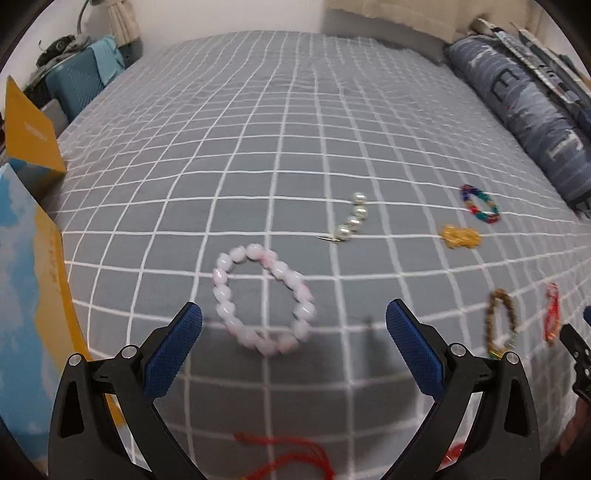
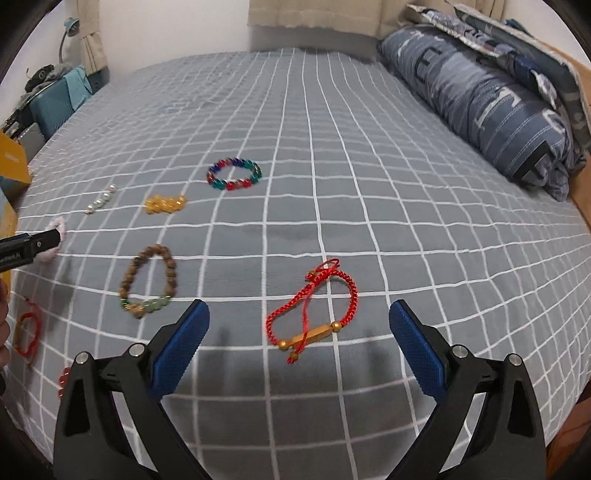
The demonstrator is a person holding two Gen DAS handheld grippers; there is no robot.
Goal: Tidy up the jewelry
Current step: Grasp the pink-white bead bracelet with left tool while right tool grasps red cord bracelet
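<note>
A bed (image 2: 332,147) covered in a grey sheet with a white grid filled both views, with a folded blue striped duvet (image 2: 480,99) along its right side and beige curtains (image 2: 314,14) at the far wall. A teal case (image 1: 79,88) stood off the bed's left edge, and a yellow-and-blue box (image 1: 29,258) rose at the near left.

Jewelry lay scattered on the sheet: a pale pink bead bracelet (image 1: 264,299), a short string of pearls (image 1: 351,219), a bunched amber bead bracelet (image 2: 165,204), a multicolored glass bead bracelet (image 2: 233,173), a brown wooden bead bracelet (image 2: 149,282) with green stones, and a red braided cord bracelet (image 2: 314,306) with a gold bar.

The left gripper (image 1: 294,319) hung low over the sheet with its blue-padded jaws spread wide and nothing between them; the pink bracelet lay just ahead, framed by the two fingers. The right gripper (image 2: 299,315) was likewise wide apart and held nothing, with the red cord bracelet lying on the sheet between its fingertips, touching neither.
</note>
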